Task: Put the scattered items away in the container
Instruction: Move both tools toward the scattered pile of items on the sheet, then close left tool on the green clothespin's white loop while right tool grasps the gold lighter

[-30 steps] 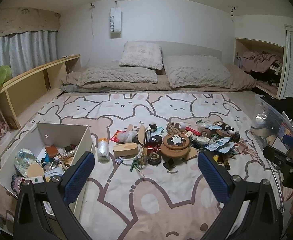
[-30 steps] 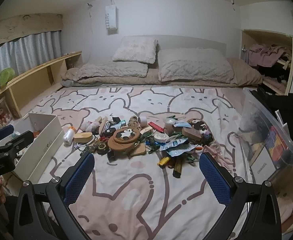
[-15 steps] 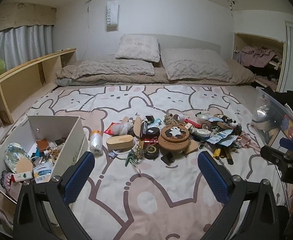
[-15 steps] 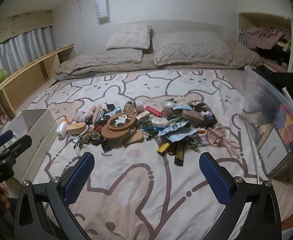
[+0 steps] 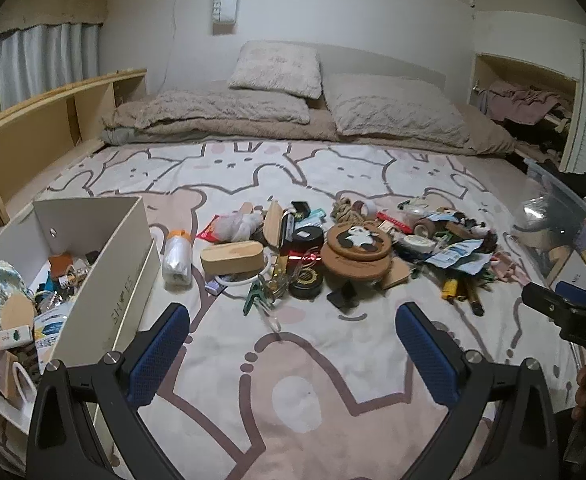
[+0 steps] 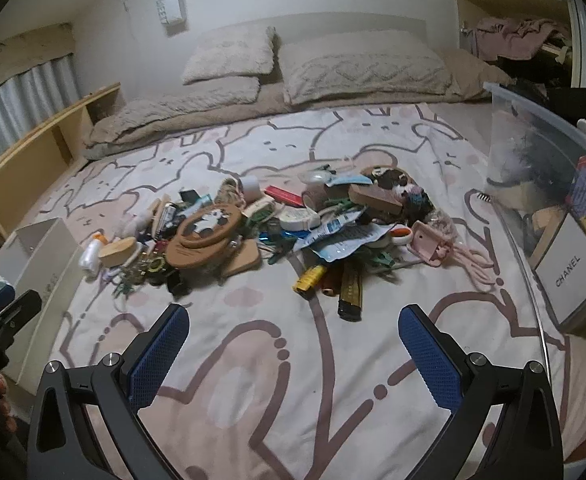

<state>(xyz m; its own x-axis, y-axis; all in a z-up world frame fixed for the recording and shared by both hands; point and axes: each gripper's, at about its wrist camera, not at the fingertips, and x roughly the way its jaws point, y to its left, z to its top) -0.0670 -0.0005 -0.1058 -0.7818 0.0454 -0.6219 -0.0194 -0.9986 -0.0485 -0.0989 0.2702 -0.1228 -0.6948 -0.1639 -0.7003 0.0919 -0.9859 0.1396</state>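
I see both claws hovering low over the bed (image 5: 333,380), each spread wide with nothing between its blue pads. My left claw (image 5: 293,344) points at the near edge of the clutter (image 5: 333,248), which lies in a heap across the middle of the bunny-print cover. The white box (image 5: 105,280) sits just left of it, open at the top and already partly filled with small things. Nearest the box lie a small bottle (image 5: 177,258) with an orange cap and a wooden case (image 5: 232,257), apart from each other. A round panda board (image 5: 358,241) sits at the heap's centre, on top of a second round board.

From my right claw (image 6: 293,344) I see the same heap (image 6: 273,232) ahead and slightly left. A yellow tube (image 6: 310,277) and a dark flat bar (image 6: 351,290) lie at its near edge, closest to this claw. A pink gadget (image 6: 429,245) rests on the heap's right side. A clear bin (image 6: 549,128) stands at the far right, apart from the heap. The white box (image 6: 49,264) shows at the left, and the left claw's tip (image 6: 5,312) pokes in beside it
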